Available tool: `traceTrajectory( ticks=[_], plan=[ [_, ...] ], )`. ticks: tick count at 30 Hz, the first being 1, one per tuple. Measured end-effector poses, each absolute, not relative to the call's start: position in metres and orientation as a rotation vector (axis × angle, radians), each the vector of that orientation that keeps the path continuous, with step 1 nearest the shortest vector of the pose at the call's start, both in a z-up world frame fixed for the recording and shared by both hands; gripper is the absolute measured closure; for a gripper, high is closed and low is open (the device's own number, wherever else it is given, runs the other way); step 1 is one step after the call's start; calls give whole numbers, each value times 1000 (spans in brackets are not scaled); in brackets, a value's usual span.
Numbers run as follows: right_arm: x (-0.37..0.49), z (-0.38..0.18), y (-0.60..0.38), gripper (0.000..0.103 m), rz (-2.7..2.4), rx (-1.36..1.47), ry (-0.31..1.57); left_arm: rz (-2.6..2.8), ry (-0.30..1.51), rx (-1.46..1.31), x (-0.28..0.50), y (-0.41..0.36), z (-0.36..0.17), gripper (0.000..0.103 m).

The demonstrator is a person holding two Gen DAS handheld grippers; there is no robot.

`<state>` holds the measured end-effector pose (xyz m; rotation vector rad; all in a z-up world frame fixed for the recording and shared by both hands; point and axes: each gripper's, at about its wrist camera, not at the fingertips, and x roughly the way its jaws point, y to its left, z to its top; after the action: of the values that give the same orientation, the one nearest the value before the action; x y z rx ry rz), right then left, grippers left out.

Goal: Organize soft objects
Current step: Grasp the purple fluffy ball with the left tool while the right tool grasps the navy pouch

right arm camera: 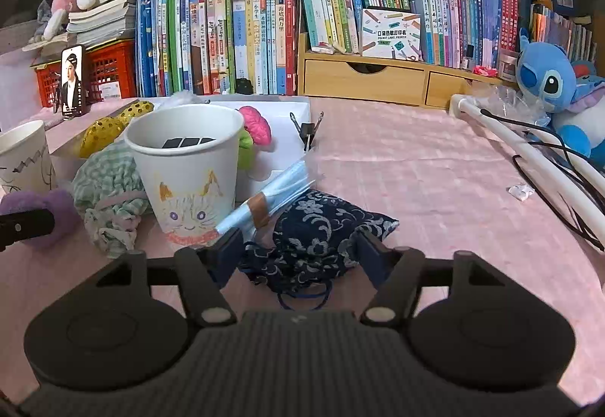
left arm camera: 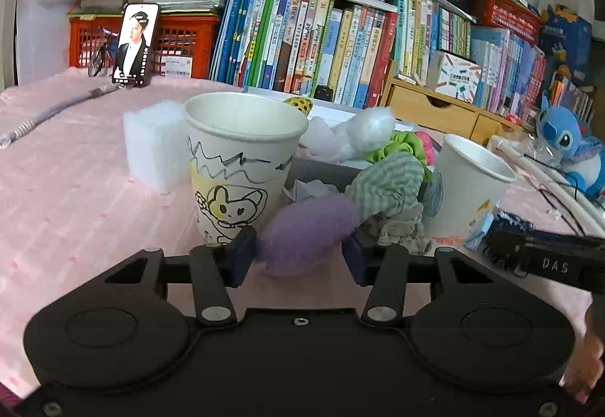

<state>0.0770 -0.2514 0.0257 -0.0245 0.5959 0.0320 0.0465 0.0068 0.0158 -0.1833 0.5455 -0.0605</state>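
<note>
Left tongs (left arm camera: 298, 258) have their blue pads pressed against both flanks of a purple plush pompom (left arm camera: 308, 231), narrowed just enough to pinch its fluff without flattening it; it sits low on the pink tabletop (left arm camera: 75, 190), so the tongs come in at a downward slant. Just ahead and to the left of them stands a paper cup with a rabbit drawing (left arm camera: 242, 159), mouth up and seemingly empty, a likely home for the pompom. A green striped cloth bundle (left arm camera: 389, 186) lies just to the right of the pompom, touching it.

Right tongs (right arm camera: 302, 254) straddle a dark blue patterned pouch (right arm camera: 317, 227), held at a middling width. Their pads sit at its crumpled edges, but whether they truly press I cannot tell, since the fabric bulges over them. Directly ahead and left of these tongs is a paper cup with a cat face (right arm camera: 189, 175), with a pack of pale blue face masks (right arm camera: 272, 193) leaning between cup and pouch. Each pair of tongs seems matched to the cup nearest it, so both soft things can be lifted and dropped in without crossing arms.
</note>
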Motion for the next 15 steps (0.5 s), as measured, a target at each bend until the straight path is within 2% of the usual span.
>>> traceTrajectory(
  ticks=[2, 3, 7, 9, 10, 13, 14, 15],
  plan=[
    [71, 28, -248, 54, 38, -42, 586, -75, 545, -176, 41, 7, 16, 57],
    [68, 29, -247, 65, 41, -47, 587, -83, 543, -174, 37, 7, 16, 57],
    [57, 31, -244, 68, 54, -78, 584, -114, 526, -139, 22, 4, 18, 57],
    [54, 32, -246, 62, 48, -71, 571, -123, 520, -122, 16, 1, 18, 56],
    [54, 33, -247, 51, 41, -66, 564, -127, 517, -116, 14, 0, 18, 55],
    [61, 34, -256, 36, 19, -24, 563, -130, 511, -100, 12, -3, 17, 52],
    [64, 34, -259, 35, 14, -1, 569, -128, 508, -98, 13, -4, 17, 50],
    [68, 34, -262, 31, 9, 21, 576, -128, 507, -97, 13, -4, 17, 42]
  ],
)
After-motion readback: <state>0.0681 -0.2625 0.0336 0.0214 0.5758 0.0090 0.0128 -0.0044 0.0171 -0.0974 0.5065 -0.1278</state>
